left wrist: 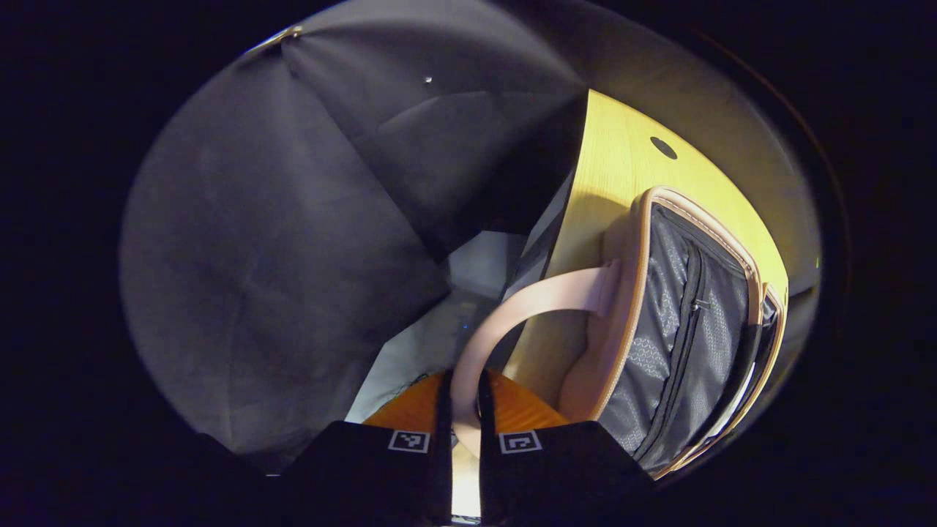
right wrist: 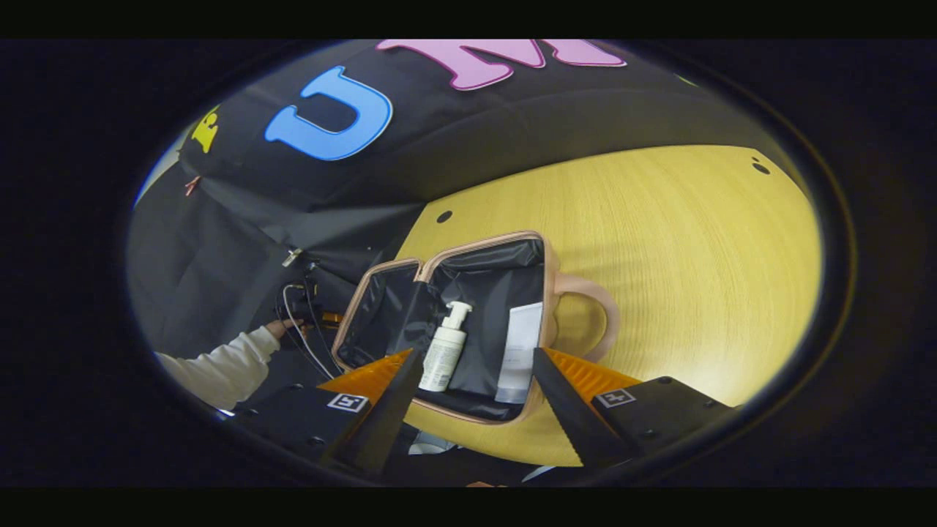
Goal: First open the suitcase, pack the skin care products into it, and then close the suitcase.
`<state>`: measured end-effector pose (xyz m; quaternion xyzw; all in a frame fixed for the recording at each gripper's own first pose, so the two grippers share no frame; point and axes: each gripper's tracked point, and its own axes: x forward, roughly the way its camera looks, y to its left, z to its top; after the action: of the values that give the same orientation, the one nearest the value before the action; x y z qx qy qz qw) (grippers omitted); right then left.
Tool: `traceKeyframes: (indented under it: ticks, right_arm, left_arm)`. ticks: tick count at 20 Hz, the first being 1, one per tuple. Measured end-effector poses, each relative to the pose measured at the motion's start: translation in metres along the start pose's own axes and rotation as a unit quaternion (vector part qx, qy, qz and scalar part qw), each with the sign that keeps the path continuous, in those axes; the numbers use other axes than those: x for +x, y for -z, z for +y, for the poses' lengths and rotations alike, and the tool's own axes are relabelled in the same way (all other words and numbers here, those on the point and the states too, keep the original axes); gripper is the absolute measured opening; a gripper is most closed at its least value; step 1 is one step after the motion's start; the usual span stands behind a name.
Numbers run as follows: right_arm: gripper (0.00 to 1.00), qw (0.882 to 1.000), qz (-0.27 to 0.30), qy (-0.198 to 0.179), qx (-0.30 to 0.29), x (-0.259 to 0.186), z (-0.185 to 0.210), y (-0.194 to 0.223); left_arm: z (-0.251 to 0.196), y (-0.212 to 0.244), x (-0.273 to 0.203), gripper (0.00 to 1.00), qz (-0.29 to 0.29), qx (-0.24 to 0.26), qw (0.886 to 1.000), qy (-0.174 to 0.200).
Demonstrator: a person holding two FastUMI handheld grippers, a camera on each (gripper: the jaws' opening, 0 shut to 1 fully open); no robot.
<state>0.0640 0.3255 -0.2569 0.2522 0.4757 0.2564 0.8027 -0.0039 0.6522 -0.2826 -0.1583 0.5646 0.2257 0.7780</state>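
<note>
Left gripper view: left gripper (left wrist: 463, 432) fingers nearly together, a narrow gap between them. The pink handle (left wrist: 512, 311) of the suitcase (left wrist: 677, 329) runs down into that gap, so both fingers appear clamped on the strap. The handle arcs up and right to the suitcase shell. Case stands on edge in this view, grey patterned lining with a zip pocket (left wrist: 688, 322) facing the camera, tan trim along the rim. It rests on the light wooden table (left wrist: 622, 161); a small dark hole in the tabletop lies beyond the case.

Right gripper view: right gripper (right wrist: 476, 399) fingers spread wide, holding nothing and touching nothing. It hovers above the near edge of the open suitcase (right wrist: 468, 322), which lies flat on the table (right wrist: 695, 256), lid half folded out to the left, handle (right wrist: 593, 322) to the right. Inside the main compartment: a white pump bottle (right wrist: 445, 350) lying at a slight tilt, and just beside it to the right a pale tube or sachet (right wrist: 521, 351), exact type unclear. Far left, a white sleeve (right wrist: 212, 369) and a hand (right wrist: 282, 327) next to dark cabling.
</note>
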Motion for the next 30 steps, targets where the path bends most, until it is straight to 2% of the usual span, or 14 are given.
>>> traceKeyframes:
  ticks: [3, 6, 8, 12, 14, 18, 21, 22, 23, 25, 28, 30]
  right_arm:
    - [0.96, 1.0, -0.003, -0.002, 0.007, 0.0, -0.001, -0.002]
    - [0.96, 1.0, -0.009, -0.006, 0.017, -0.002, 0.003, -0.006]
    - [0.96, 1.0, -0.016, -0.012, 0.023, -0.003, 0.003, -0.011]
    - [0.96, 0.999, -0.032, -0.015, 0.03, -0.007, 0.003, -0.02]
    - [0.96, 0.999, -0.043, -0.014, 0.03, -0.011, 0.001, -0.025]
    - [0.96, 0.997, -0.068, -0.011, 0.036, -0.029, -0.008, -0.035]
    - [0.96, 0.995, -0.087, -0.006, 0.044, -0.048, -0.017, -0.042]
    - [0.96, 0.995, -0.092, -0.003, 0.046, -0.055, -0.02, -0.043]
    - [0.95, 0.994, -0.097, 0.002, 0.045, -0.061, -0.025, -0.044]
    - [0.96, 0.993, -0.108, 0.009, 0.045, -0.076, -0.032, -0.046]
    - [0.96, 0.991, -0.121, 0.016, 0.046, -0.099, -0.041, -0.043]
    - [0.96, 0.99, -0.131, 0.024, 0.047, -0.117, -0.05, -0.041]
  left_arm:
    - [-0.007, -0.014, -0.03, 0.18, -0.035, 0.009, 0.999, 0.02]
    - [-0.025, -0.036, -0.076, 0.14, -0.07, 0.004, 0.995, 0.07]
    - [-0.033, -0.038, -0.107, 0.12, -0.096, 0.026, 0.992, 0.079]
    - [-0.071, -0.04, -0.177, 0.11, -0.144, 0.074, 0.981, 0.107]
    - [-0.1, -0.044, -0.218, 0.11, -0.163, 0.083, 0.973, 0.139]
    - [-0.166, -0.04, -0.288, 0.11, -0.203, 0.089, 0.949, 0.223]
    - [-0.226, -0.029, -0.313, 0.11, -0.212, 0.122, 0.932, 0.266]
    - [-0.246, -0.022, -0.319, 0.14, -0.211, 0.132, 0.926, 0.283]
    - [-0.267, -0.016, -0.325, 0.11, -0.209, 0.142, 0.919, 0.303]
    - [-0.322, 0.004, -0.337, 0.11, -0.199, 0.166, 0.899, 0.354]
    - [-0.41, 0.045, -0.329, 0.11, -0.151, 0.186, 0.876, 0.418]
    - [-0.457, 0.073, -0.302, 0.11, -0.126, 0.213, 0.87, 0.426]
